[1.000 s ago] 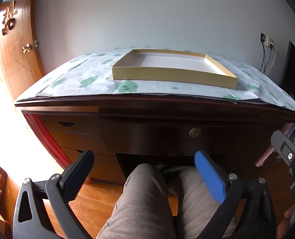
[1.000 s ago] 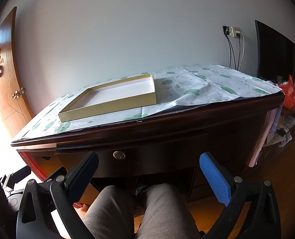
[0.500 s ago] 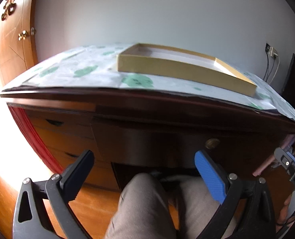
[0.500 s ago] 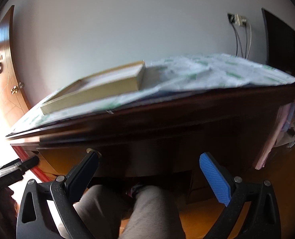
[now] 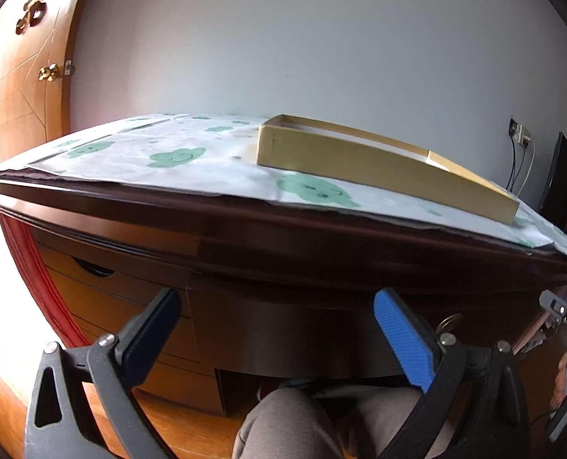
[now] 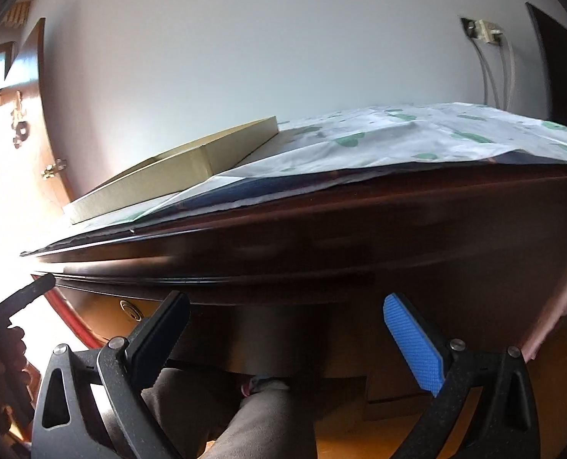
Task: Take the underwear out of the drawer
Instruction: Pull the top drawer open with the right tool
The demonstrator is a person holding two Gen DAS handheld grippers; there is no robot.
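Observation:
A dark wooden desk fills both views, its middle drawer [image 5: 295, 329] closed, with a brass lock [image 5: 450, 321] at the right; the lock [image 6: 130, 309] shows at the left in the right wrist view. No underwear is visible. My left gripper [image 5: 276, 317] is open and empty, close in front of the middle drawer front. My right gripper [image 6: 287, 317] is open and empty too, just under the desk's front edge [image 6: 321, 260]. A shallow tan cardboard tray [image 5: 379, 162] lies on the desk top; the same tray [image 6: 176, 168] appears in the right view.
White paper with green prints [image 5: 176, 157] covers the desk top. Side drawers [image 5: 103, 306] are stacked at the left. The person's knees in grey trousers [image 5: 295, 424] sit under the desk. A wooden door [image 5: 27, 88] stands at the left, and a wall socket with cables [image 6: 482, 34] at the right.
Both grippers have moved down and closer to the desk front; the desk edge now looms larger and the tray is seen nearly side-on. Both stay open.

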